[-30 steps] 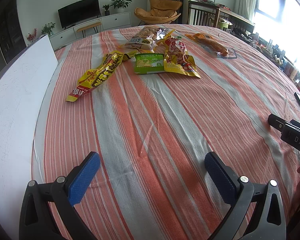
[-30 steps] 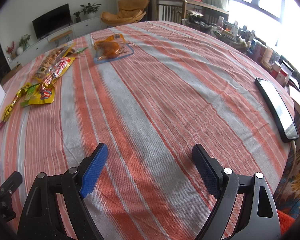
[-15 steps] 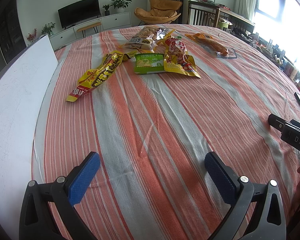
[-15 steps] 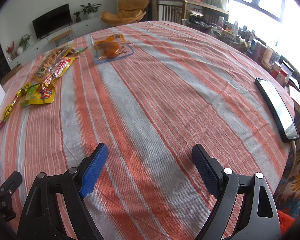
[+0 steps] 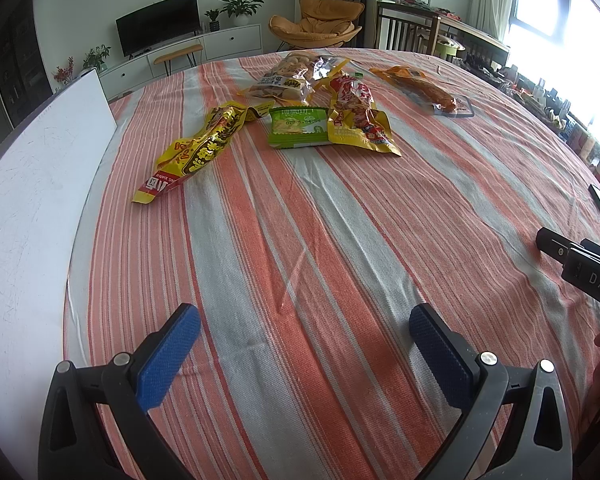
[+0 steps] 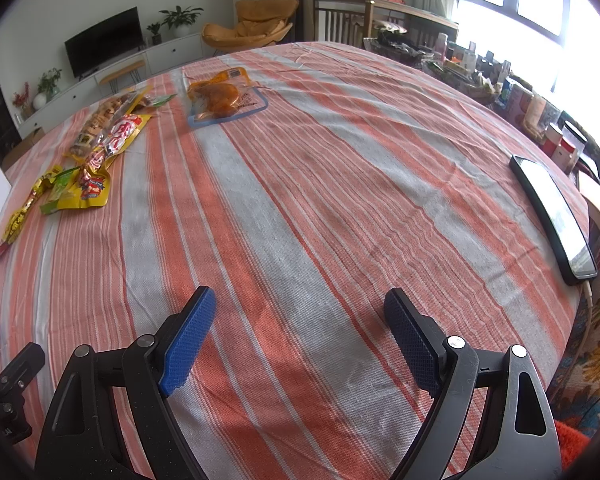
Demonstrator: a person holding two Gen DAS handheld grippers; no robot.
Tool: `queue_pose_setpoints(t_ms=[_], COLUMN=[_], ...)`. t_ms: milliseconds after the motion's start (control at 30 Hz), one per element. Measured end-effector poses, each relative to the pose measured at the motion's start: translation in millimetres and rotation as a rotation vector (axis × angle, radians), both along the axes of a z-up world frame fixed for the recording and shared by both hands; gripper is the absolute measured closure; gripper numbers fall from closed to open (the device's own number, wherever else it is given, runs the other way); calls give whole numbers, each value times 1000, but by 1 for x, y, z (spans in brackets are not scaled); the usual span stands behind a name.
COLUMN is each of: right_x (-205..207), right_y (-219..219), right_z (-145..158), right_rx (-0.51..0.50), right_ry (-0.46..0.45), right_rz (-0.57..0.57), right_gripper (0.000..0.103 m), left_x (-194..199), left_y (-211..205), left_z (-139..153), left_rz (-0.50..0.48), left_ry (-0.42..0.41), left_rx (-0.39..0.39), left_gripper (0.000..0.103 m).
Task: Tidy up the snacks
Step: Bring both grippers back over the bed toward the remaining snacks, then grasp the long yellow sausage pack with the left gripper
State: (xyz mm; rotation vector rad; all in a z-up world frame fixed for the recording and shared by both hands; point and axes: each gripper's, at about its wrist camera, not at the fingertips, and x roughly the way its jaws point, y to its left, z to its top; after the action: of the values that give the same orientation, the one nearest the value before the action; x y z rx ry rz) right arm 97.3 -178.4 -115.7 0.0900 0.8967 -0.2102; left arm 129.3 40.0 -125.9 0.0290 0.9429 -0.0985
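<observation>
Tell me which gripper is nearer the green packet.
Left. The left gripper faces the green packet almost straight ahead; the right gripper has it far off to its left.

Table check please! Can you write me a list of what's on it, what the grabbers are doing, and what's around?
Surface: striped tablecloth, flat, lightly creased.
Job's things: yellow packet, green packet, red-yellow packet, biscuit bag, orange packet lying apart.
Clutter: white board at left edge; phone at right edge.
Grippers: left hand-held gripper and right hand-held gripper open, holding nothing.
Cables: nothing seen.
Surroundings: television, orange chair.
</observation>
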Motion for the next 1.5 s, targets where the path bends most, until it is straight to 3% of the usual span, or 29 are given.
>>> queue_pose_setpoints(t_ms=[1067,1133,1200,1267,1400,1500], right_x=[0,0,0,-1,-1,-1], right_y=[0,0,0,0,0,0], right_z=[0,0,0,0,0,0], right_rx=[0,1,1,1,0,1], right_ry=[-1,-1,-1,-1,-2,-2], right_rz=[0,0,0,0,0,0], right_gripper=[14,14,14,14,14,14], left_x=[1,2,7,13,29,60], left_y=[0,0,0,1,11,18], left_z=[0,0,2,7,47,79], left_rz=[4,2,-2,-8,-17,-26], left_ry=[1,19,91,147,123,113], left_rx=[-1,2,7,-14,-88,-54], left_gripper=[0,0,0,0,0,0])
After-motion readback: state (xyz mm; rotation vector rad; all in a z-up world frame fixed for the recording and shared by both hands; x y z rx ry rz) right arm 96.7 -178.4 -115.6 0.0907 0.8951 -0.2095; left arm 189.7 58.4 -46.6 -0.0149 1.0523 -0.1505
